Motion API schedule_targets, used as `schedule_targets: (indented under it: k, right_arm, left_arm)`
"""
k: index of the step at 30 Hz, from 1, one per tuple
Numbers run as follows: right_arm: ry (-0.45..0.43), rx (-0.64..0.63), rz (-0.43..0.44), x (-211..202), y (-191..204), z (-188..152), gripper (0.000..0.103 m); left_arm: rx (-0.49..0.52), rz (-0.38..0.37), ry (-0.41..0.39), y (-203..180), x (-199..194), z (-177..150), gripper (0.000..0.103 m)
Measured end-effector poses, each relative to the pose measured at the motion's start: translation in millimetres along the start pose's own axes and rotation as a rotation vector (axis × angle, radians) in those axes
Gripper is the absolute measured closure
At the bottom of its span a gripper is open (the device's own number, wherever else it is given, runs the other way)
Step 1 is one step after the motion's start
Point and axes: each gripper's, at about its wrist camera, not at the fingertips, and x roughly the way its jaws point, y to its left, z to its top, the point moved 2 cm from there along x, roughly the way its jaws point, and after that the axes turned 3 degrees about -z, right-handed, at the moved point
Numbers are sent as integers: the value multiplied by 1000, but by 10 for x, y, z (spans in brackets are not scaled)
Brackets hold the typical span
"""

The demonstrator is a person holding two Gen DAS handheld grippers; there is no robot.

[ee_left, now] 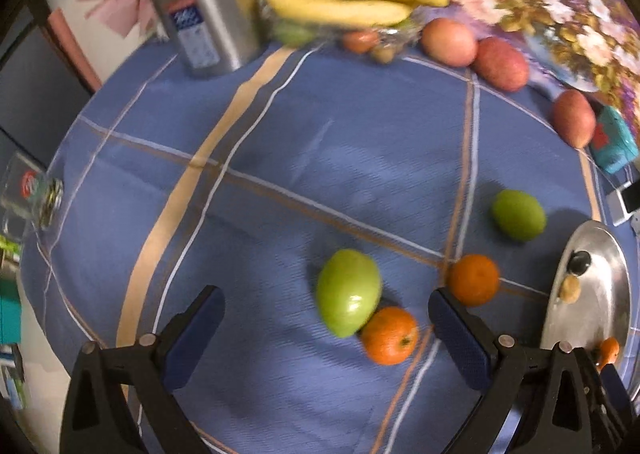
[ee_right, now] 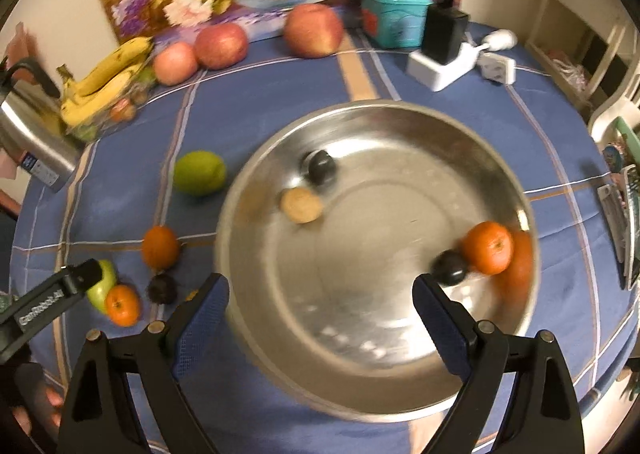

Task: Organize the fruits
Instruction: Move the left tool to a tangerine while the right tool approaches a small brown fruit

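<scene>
My left gripper [ee_left: 326, 320] is open and empty, hovering over a green fruit [ee_left: 348, 292] and an orange [ee_left: 390, 335] that lie touching on the blue cloth. A second orange [ee_left: 474, 279] and a second green fruit [ee_left: 519, 215] lie further right. My right gripper [ee_right: 320, 308] is open and empty above the near side of a steel bowl [ee_right: 400, 394]. The bowl holds an orange [ee_right: 488, 247], two dark plums [ee_right: 450, 273] [ee_right: 321, 167] and a tan round fruit [ee_right: 301, 205]. The left gripper's finger [ee_right: 60, 294] shows at the left of the right wrist view.
Three red apples [ee_right: 314, 30] [ee_right: 221, 45] [ee_right: 175, 63], a glass dish with bananas [ee_right: 106, 82] and a steel flask [ee_left: 204, 6] stand at the table's far side. A teal box [ee_right: 394, 16], white chargers [ee_right: 444, 68] and a dark fruit [ee_right: 162, 289] are also on the cloth.
</scene>
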Motion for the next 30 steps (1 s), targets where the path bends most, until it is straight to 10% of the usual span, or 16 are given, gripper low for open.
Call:
schedule_targets:
  k: [24,30]
  right_arm:
    - [6,-111,153,24,712,-42,11]
    - [40,-96,169,92,687,-43,28]
  left_arm:
    - [-79,-61,-62,374,-20,127,0]
    - [-65,-149,-47,296,-40,132,0]
